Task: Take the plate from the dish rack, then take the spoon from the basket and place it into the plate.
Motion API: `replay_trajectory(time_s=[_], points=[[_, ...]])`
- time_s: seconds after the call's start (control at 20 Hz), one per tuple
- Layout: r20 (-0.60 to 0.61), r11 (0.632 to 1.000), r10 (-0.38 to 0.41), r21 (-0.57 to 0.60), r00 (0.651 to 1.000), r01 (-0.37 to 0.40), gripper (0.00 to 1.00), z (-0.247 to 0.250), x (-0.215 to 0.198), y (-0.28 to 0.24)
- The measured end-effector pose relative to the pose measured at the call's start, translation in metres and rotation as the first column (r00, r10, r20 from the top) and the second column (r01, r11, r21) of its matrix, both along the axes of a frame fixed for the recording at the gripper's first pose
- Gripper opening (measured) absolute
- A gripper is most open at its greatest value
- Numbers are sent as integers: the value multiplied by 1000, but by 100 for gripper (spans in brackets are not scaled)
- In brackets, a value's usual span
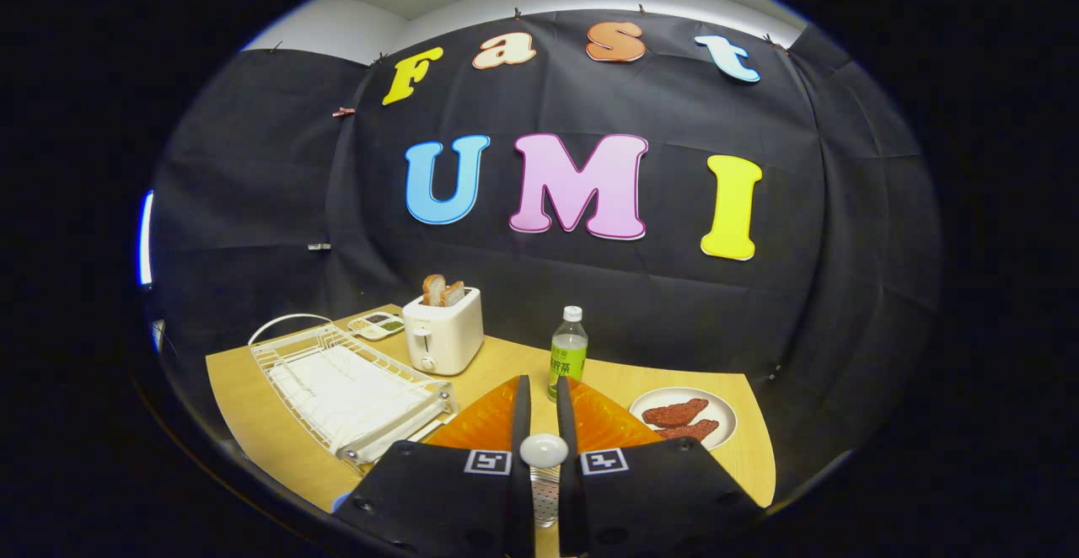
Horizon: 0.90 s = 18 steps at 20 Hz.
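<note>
Closed on the spoon (544, 450), the gripper (539, 398) has both fingers pinching its handle, the pale rounded end standing up between them, the bowl seemingly hanging below. Beneath the fingers sits the orange plate (472, 423), near the table's (253, 406) front edge, beside the empty dish rack (346, 389). Best lower straight down, keeping the wrist level, and release only once the spoon rests on the plate.
</note>
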<state>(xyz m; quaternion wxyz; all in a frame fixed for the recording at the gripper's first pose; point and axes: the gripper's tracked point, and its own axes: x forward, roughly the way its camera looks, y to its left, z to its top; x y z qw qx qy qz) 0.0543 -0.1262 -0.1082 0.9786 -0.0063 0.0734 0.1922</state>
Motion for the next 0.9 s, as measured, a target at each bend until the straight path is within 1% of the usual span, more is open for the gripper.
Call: replay_trajectory(time_s=[0.15, 0.3, 0.5, 0.65, 0.9], points=[[-6, 997, 59, 54, 998, -59, 15, 18, -26, 15], [-34, 989, 132, 68, 991, -130, 15, 10, -54, 31], [-108, 973, 230, 59, 967, -225, 15, -35, -89, 57], [-158, 964, 265, 49, 951, -261, 15, -69, -101, 70], [-238, 954, 297, 40, 925, -297, 15, -115, -112, 87]])
